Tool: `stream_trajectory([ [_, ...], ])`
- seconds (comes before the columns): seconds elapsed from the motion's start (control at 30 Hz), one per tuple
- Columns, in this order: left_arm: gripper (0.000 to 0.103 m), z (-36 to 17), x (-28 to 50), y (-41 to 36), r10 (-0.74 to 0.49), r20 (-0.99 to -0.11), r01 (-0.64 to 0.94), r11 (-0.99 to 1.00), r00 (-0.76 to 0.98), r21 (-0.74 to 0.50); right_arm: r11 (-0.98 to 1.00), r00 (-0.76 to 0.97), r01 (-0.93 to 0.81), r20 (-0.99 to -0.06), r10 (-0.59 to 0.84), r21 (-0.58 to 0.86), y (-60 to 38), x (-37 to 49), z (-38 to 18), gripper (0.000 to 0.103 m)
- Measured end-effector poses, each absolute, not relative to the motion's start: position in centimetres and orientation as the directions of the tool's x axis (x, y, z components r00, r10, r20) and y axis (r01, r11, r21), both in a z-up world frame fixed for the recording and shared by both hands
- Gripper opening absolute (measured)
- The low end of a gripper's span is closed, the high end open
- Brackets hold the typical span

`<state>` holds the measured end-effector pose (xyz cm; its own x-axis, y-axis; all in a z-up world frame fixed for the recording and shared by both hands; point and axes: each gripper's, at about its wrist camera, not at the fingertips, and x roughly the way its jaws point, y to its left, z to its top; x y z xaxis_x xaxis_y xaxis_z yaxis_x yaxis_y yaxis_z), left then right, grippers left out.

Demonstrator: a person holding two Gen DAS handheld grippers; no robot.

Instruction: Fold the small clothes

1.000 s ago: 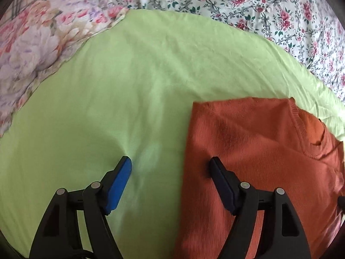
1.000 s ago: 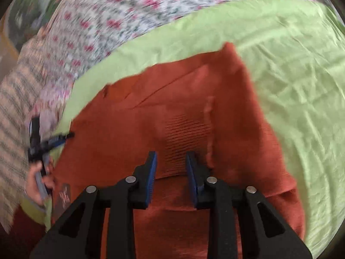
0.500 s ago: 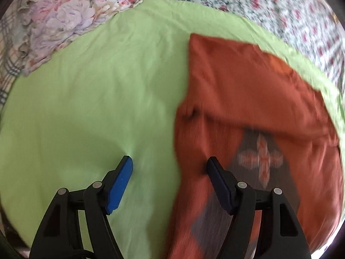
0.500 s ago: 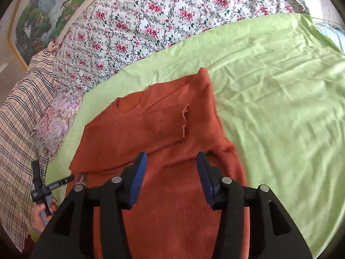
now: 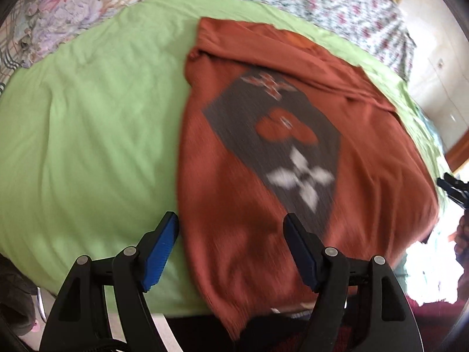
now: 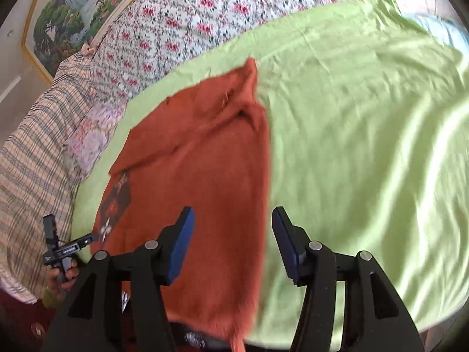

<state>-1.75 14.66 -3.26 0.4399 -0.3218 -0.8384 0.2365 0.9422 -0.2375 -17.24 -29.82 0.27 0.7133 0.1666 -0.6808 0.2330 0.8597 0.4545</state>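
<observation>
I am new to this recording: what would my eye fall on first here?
First, the orange sweater, lying on the light green sheet with its lower edge hanging over the near side; a grey patch with a white flower sits on its front. Behind, a floral bedcover. Both hand-held grippers, left and right, hover open above it.

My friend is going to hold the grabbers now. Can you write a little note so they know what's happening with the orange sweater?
Left gripper: jaws open, nothing held, over the near left edge of the sweater.
Right gripper: jaws have just been opening, nothing between the pads, over the near right edge of the sweater.
Orange sweater: lies on the green sheet, grey patterned panel facing up, its near end hanging over the bed edge.
Done: a fold across the far end, by the neckline.
Left: fold it smaller and tidy it.
</observation>
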Motion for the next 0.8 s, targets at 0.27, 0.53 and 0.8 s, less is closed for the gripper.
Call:
stream_trajectory([
  [0.27,0.074,-5.0,-5.6,17.0,-0.442,-0.817,0.254,0.894,0.371,-0.368,0.834,0.630,0.112,-0.688,0.361,0.540,-27.7,-20.3,-2.7,0.056],
  [0.53,0.048,-6.3,-6.2,18.7,-0.562,-0.764,0.243,0.827,0.319,-0.507,0.784,0.629,0.008,-0.613,0.479,0.621,-26.6,-20.0,-3.7,0.049],
  [0.8,0.007,-6.9,-6.8,17.9,-0.547,-0.779,0.293,0.833,0.306,-0.469,0.760,0.633,0.048,-0.609,0.479,0.648,-27.3,-20.9,-5.2,0.011],
])
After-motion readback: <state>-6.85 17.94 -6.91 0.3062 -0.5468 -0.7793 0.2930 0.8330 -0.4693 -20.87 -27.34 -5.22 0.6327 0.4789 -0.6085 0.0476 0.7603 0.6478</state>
